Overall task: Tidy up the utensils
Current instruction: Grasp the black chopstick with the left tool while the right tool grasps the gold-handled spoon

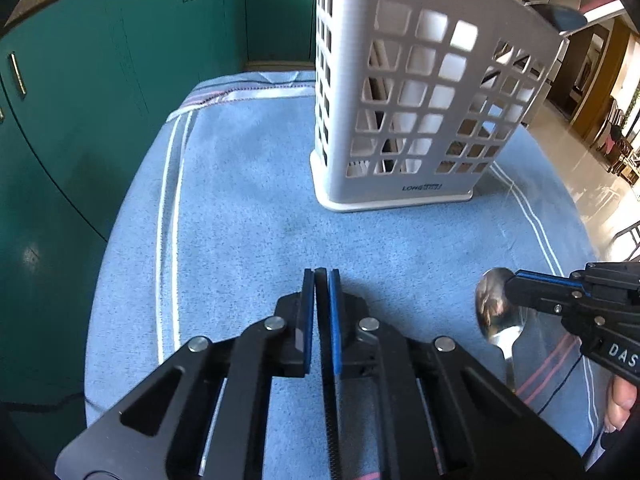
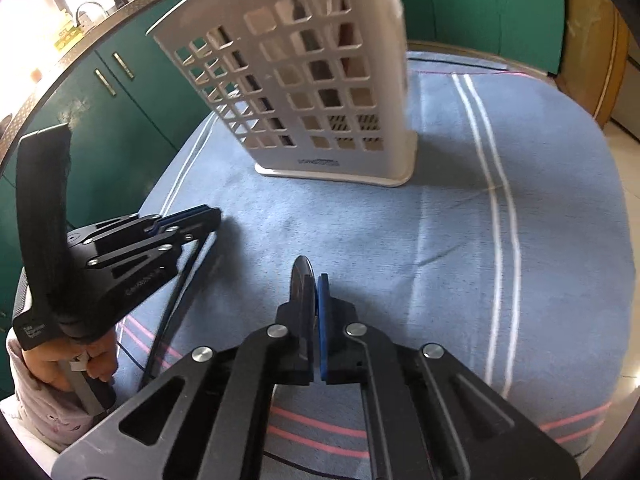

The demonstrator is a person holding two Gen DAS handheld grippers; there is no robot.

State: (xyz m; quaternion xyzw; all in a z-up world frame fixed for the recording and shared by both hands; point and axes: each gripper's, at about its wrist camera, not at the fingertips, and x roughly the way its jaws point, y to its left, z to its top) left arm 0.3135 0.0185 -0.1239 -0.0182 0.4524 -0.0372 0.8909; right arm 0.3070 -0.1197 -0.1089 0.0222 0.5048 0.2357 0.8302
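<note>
Right now both hand-held grippers hover low over a blue towel (image 1: 248, 216) with white and pink stripes that covers the table. The left gripper (image 1: 320, 276) has its blue-padded jaws drawn together on something thin and dark that stands edge-on between the pads; from its own camera this could be a slim black handle, but what it is I cannot tell. In the right wrist view that same gripper (image 2: 206, 213) reaches in from the left, jaws together, with a thin dark rod running back beneath it towards the person's hand (image 2: 64, 364) and pale sleeve. The right gripper (image 2: 314, 280) is clamped on a metal spoon (image 2: 299, 276), whose bowl sticks up edge-on just past the fingertips. Seen from the left wrist camera, the right gripper (image 1: 514, 280) comes in from the right edge, its tips pinching the rim of the shiny spoon (image 1: 494, 308), while the handle slopes down towards the towel near the pink stripes. A tall white plastic utensil caddy (image 1: 400, 92) with a grid of square holes stands upright on the far part of the towel, well apart from both grippers; white and dark shapes show through its holes, too unclear to name. Teal cabinet doors (image 1: 100, 80) with metal handles curve around behind the table.
</note>
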